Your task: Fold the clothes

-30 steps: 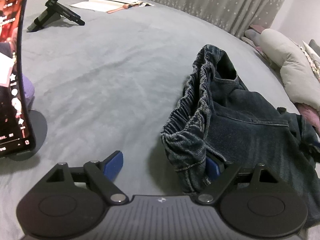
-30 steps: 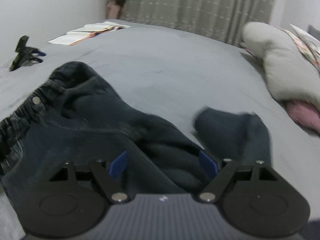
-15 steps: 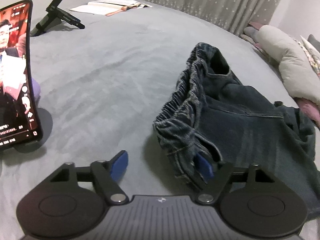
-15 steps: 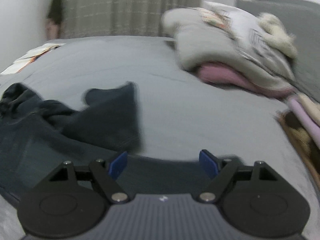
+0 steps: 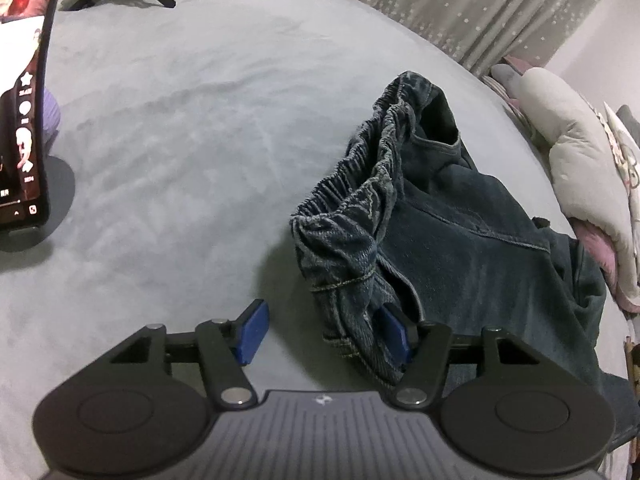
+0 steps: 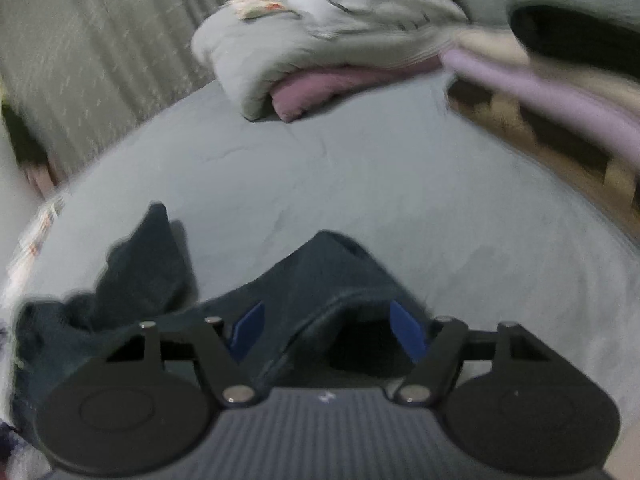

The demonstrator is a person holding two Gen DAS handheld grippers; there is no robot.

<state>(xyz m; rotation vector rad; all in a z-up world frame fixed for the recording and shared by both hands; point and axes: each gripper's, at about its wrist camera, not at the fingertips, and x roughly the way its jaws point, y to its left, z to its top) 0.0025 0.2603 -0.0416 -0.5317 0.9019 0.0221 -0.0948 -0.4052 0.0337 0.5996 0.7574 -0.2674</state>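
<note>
Jeans (image 5: 460, 240): dark blue denim, gathered elastic waistband, crumpled on a grey bed (image 5: 180, 140). The waistband stands up in ruffles, open at its far end; a seam curves across the seat.

Left gripper (image 5: 324, 330): jaws closing. The waistband corner lies between them; the right pad sits tucked in the fold, the left pad stands apart over bare bed, so nothing is clamped.

Right gripper (image 6: 326, 330): jaws closing, a raised dark hem between them. View blurred; pads appear not to press the cloth.

Hidden or unclear: the jeans legs run off right in the left view behind the gripper body. In the right view the denim smears into dark shapes, seams unreadable.

Room: broad bare bed ahead and left of the left gripper. Phone (image 5: 24, 100) on a stand at far left, cut by the edge. Folded clothes pile (image 6: 328, 40) lies ahead of the right gripper, well apart; curtain (image 5: 480, 4) lines the far bed edge.
</note>
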